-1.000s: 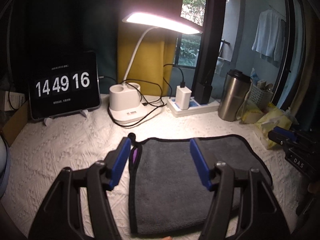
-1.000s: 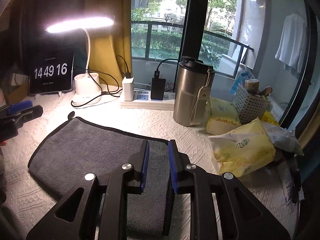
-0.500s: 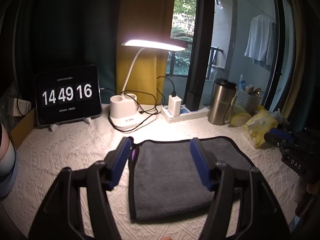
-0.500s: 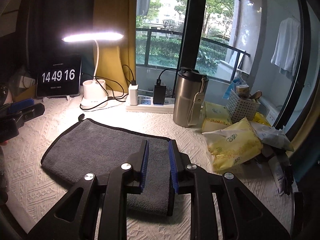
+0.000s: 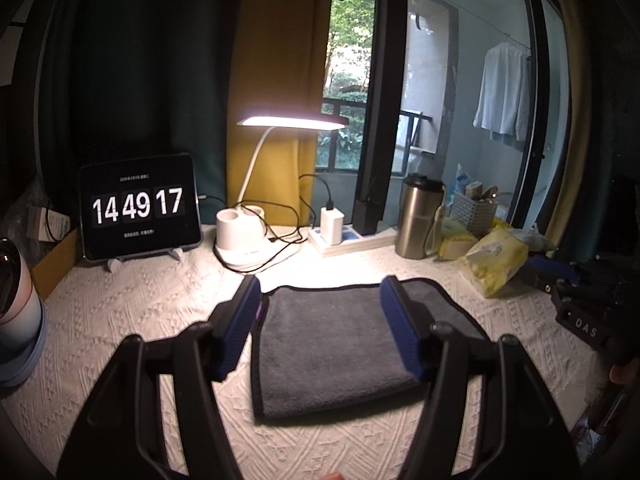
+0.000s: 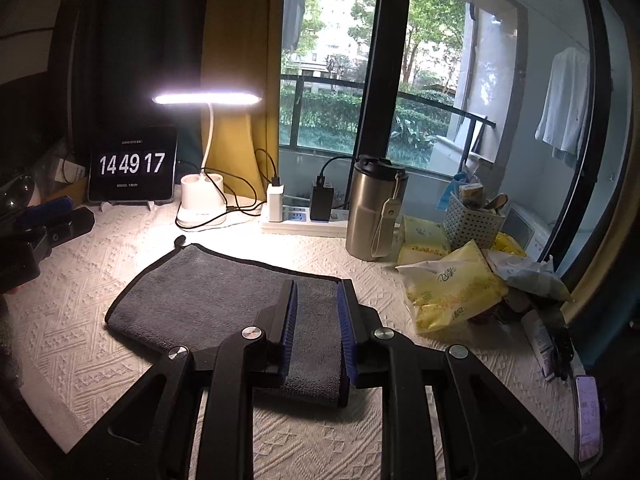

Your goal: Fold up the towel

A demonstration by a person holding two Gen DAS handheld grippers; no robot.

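Observation:
A dark grey towel (image 5: 332,344) with black trim lies folded flat on the white textured tablecloth (image 5: 132,300). It also shows in the right wrist view (image 6: 208,296). My left gripper (image 5: 320,300) is open and empty, raised above the towel's left part. My right gripper (image 6: 316,304) is open a little and empty, hovering over the towel's right end. The right gripper shows at the right edge of the left wrist view (image 5: 576,304). The left gripper shows at the left edge of the right wrist view (image 6: 44,220).
At the back stand a tablet clock (image 5: 140,208), a lit desk lamp (image 5: 248,236), a power strip (image 5: 352,236) and a steel tumbler (image 5: 420,220). Yellow tissue packs (image 6: 452,284) and a basket (image 6: 472,220) crowd the right. A phone (image 6: 588,420) lies at the right edge.
Both grippers have risen and pulled back from the towel. The right gripper's jaws have opened slightly. The towel has stayed flat.

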